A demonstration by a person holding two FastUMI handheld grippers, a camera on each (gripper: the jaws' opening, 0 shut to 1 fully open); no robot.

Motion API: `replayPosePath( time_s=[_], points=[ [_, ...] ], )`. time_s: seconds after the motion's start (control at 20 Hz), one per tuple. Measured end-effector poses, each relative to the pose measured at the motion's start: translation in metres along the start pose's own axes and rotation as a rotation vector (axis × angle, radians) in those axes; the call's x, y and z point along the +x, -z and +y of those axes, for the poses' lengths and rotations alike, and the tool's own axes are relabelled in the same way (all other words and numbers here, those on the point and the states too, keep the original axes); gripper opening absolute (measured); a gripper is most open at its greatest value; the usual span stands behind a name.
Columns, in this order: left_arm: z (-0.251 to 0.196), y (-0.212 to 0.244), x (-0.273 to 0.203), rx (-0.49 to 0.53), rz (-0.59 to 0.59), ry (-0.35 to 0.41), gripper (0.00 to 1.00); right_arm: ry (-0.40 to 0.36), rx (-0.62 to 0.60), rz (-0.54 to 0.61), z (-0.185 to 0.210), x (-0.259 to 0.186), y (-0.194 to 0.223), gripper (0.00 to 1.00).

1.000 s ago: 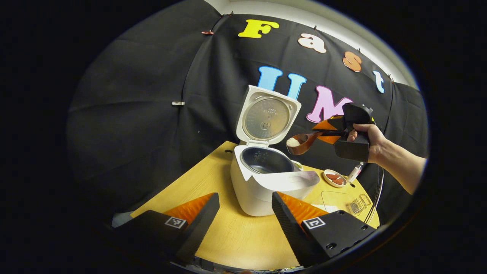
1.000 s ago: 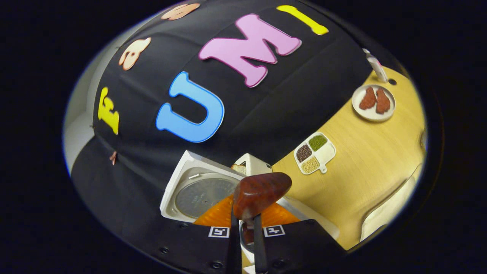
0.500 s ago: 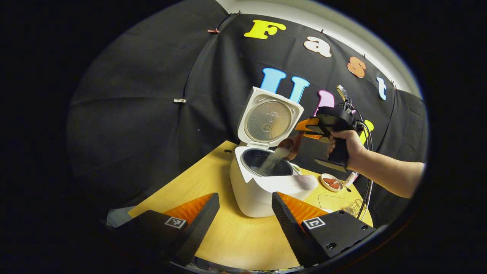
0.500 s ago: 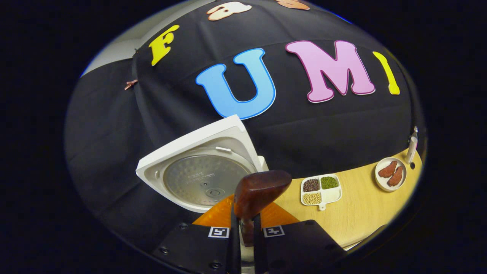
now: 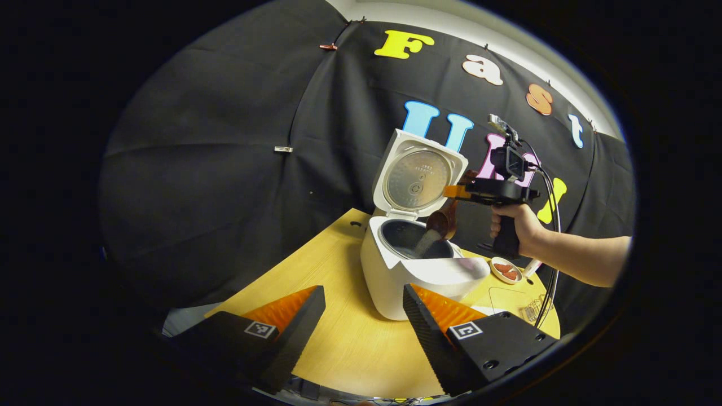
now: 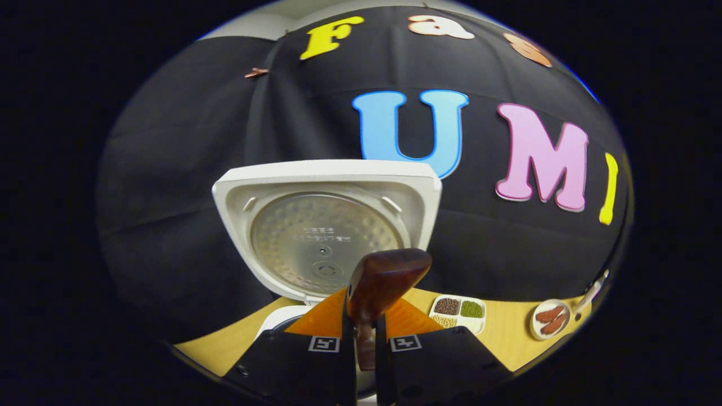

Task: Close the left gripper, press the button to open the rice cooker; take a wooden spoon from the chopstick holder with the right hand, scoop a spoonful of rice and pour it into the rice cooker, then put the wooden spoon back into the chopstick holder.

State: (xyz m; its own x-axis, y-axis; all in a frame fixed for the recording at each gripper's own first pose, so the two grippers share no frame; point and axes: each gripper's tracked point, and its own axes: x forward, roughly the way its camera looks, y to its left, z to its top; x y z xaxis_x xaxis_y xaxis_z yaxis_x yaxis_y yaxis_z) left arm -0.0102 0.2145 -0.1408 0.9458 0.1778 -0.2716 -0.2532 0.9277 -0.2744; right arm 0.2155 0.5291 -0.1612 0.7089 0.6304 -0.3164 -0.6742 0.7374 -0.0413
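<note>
A white rice cooker stands on the wooden table with its lid raised upright. Farther off, a hand holds my right gripper over the pot, shut on the handle of a brown wooden spoon. The spoon bowl is tipped down and rice streams into the dark inner pot. In the right gripper view the spoon juts out between the fingers of my right gripper, facing the lid. My left gripper hangs open in front of the cooker, holding nothing.
A small plate of red-brown pieces and a white bottle stand right of the cooker, with a wire rack nearer the table edge. A divided dish of grains and the small plate lie behind the cooker.
The right gripper moved over the pot and rolled, tipping the spoon from level to bowl-down; the rice now pours out. The left gripper stayed open and drifted slightly.
</note>
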Motion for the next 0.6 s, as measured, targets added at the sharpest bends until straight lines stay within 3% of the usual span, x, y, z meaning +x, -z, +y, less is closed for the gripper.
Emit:
replayPosePath(
  time_s=[0.05, 0.1, 0.35, 0.45, 0.6],
  points=[
    [0.000, 0.000, -0.001, -0.001, -0.001, 0.000, 0.96, -0.018, -0.044, -0.001, 0.009, 0.000, 0.001, 0.22],
    [-0.001, 0.001, -0.001, 0.001, 0.000, -0.001, 0.96, -0.033, -0.085, -0.004, 0.016, 0.002, 0.003, 0.17],
    [-0.006, 0.003, -0.003, 0.021, 0.002, 0.006, 0.98, -0.081, -0.295, -0.019, 0.042, 0.002, 0.018, 0.17],
    [-0.008, 0.004, -0.003, 0.036, 0.002, 0.008, 0.96, -0.092, -0.308, -0.014, 0.044, -0.001, 0.019, 0.18],
    [-0.013, 0.006, -0.005, 0.047, 0.001, 0.018, 0.96, -0.088, -0.212, -0.031, 0.038, -0.012, 0.002, 0.18]
  ],
)
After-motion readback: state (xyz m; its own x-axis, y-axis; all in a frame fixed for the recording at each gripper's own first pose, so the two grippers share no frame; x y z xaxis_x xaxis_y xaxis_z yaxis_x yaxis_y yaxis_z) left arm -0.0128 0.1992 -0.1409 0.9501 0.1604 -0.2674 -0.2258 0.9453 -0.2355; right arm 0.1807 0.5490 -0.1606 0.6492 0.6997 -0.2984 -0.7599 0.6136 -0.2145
